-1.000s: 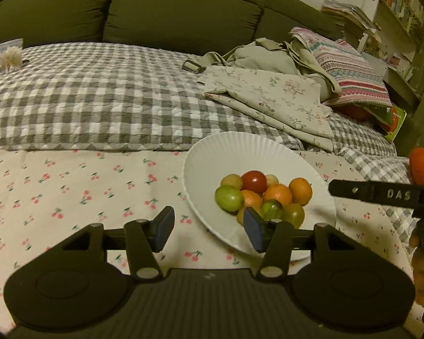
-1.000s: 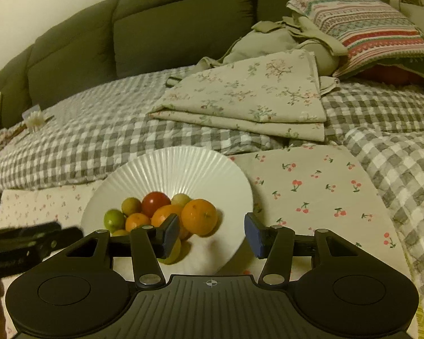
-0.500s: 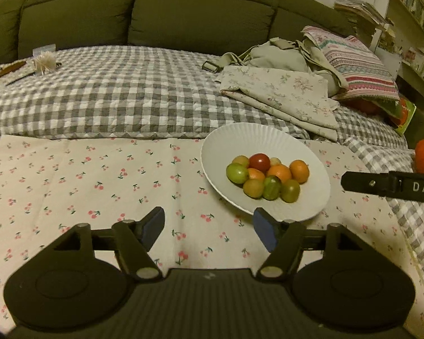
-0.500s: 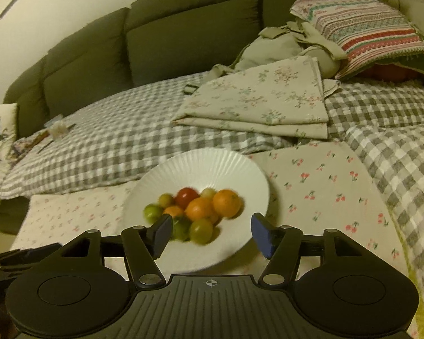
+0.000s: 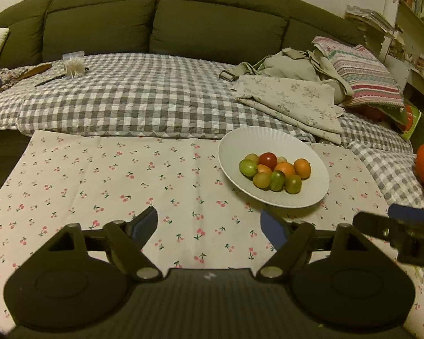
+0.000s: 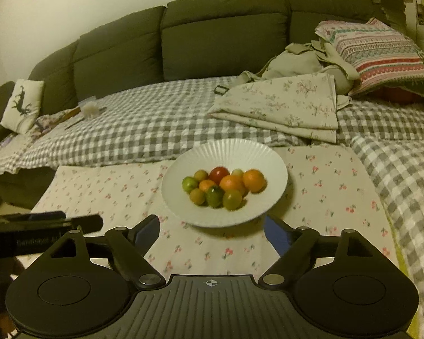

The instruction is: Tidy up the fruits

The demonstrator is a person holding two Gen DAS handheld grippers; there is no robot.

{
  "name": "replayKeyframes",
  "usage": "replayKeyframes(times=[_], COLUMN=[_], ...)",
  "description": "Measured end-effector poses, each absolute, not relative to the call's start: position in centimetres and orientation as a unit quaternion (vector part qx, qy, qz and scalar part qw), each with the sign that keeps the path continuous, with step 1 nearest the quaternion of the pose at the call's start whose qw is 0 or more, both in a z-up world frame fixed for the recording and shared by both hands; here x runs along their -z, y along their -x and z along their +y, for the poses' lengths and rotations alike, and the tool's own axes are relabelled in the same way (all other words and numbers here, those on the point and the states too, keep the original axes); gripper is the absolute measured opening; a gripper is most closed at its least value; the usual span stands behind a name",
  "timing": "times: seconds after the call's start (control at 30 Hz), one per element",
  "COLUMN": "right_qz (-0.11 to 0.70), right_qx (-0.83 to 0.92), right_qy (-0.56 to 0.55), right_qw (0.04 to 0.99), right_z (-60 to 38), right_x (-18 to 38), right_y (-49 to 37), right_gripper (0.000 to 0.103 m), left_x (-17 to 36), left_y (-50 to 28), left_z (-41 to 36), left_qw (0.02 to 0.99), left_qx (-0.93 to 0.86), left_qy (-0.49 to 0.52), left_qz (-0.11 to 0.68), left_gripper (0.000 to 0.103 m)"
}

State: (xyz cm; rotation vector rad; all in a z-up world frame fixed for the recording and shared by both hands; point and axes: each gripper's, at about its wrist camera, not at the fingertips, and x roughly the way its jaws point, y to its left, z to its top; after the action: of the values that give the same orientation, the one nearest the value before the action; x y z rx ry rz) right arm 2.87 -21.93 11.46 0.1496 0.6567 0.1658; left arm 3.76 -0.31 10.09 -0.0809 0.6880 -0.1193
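Both your grippers have backed away, leaving the white ribbed plate (image 6: 226, 152) mid-frame on the cherry-print cloth (image 5: 99, 175), its small round fruits (image 6: 226, 188) heaped centrally. Left gripper (image 5: 209, 226) and right gripper (image 6: 212, 230) gape wide, empty. Nudge the heap carelessly and fruit may roll off.

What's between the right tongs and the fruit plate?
Only cherry-print cloth. In the right wrist view the right tongs sit open just short of the white plate, nothing else in that stretch.
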Motion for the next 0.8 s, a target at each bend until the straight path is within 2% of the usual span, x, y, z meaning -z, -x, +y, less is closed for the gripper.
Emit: replayKeyframes(times=[0.17, 0.4, 0.5, 0.8], right_qz=[0.321, 0.315, 0.321, 0.329], right_qx=[-0.072, -0.064, -0.056, -0.056], right_qy=[-0.062, -0.046, -0.035, -0.036], right_qw=[0.942, 0.946, 0.945, 0.942], right_z=[-21.8, -21.3, -20.9, -20.5], right_x=[-11.4, -11.6, -11.2, -10.6], right_y=[-0.6, 1.3, 1.4, 1.3], right_gripper=[0.09, 0.102, 0.103, 0.103], left_x=[-10.2, -9.9, -9.8, -9.2], left_y=[-2.1, -1.0, -0.8, -0.8], left_z=[-0.4, -1.1, -1.3, -1.6], left_qw=[0.941, 0.942, 0.945, 0.944], left_qx=[0.048, 0.041, 0.036, 0.025], left_qy=[0.035, 0.029, 0.021, 0.006], left_qz=[0.333, 0.332, 0.326, 0.33], left_gripper=[0.088, 0.097, 0.1, 0.102])
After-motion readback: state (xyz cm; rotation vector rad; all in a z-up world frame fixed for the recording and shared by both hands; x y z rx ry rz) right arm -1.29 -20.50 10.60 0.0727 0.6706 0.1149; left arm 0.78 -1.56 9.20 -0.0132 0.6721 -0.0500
